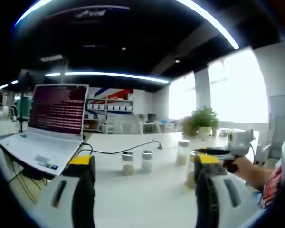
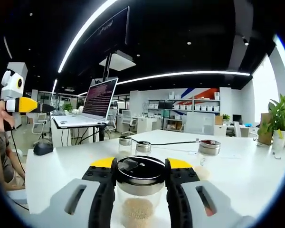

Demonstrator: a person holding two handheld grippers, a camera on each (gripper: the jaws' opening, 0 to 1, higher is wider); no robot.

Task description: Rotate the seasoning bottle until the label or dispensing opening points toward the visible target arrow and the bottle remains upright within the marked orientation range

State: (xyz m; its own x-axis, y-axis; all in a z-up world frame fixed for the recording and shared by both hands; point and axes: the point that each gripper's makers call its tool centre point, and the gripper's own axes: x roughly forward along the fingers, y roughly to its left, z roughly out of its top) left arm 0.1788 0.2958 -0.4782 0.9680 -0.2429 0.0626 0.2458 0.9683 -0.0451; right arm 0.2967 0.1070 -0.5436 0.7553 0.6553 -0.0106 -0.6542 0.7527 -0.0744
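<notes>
Bottle [image 2: 139,190] clamped upright between right tongs [image 2: 140,172]

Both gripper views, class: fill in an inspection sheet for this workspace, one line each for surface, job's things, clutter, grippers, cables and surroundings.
Surface: white table, mostly bare.
Job's things: seasoning bottle upright between the right gripper's fingers; three more bottles stand behind; target arrow: nothing seen.
Clutter: open laptop, black mouse, potted plant.
Grippers: right shut on the seasoning bottle; left gripper open over the table.
Cables: black cable runs across the table.
Surroundings: office with shelves, bright windows, ceiling light strips.
</notes>
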